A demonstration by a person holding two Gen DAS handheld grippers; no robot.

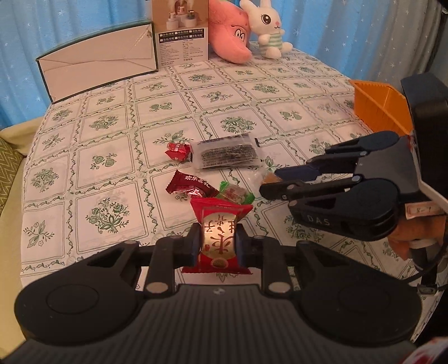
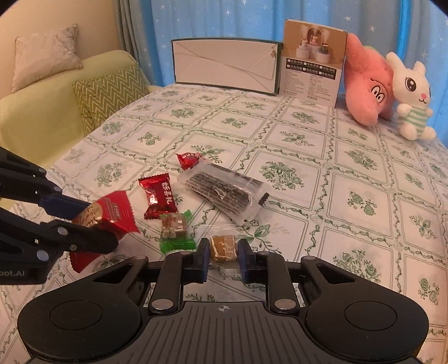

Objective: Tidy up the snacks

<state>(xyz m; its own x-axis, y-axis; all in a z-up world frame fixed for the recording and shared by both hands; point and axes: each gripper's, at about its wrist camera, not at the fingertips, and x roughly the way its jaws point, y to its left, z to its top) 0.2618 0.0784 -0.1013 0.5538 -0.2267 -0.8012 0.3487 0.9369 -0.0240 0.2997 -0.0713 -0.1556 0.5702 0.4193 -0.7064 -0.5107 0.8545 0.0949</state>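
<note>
Blue star-printed curtains (image 2: pixel 224 16) backed a table (image 1: pixel 112 140) laid with a floral cloth. The left gripper (image 1: pixel 217 246) was clamped on a red snack packet (image 1: pixel 219 224), lifted clear, presumably for carrying to the orange bin (image 1: pixel 383 103) at the right edge. The right gripper (image 2: pixel 223 252) was closed around a clear-wrapped brown candy (image 2: pixel 223 246), though firm contact could not be told. Other sweets (image 2: pixel 161 196) were left loose nearby.
</note>
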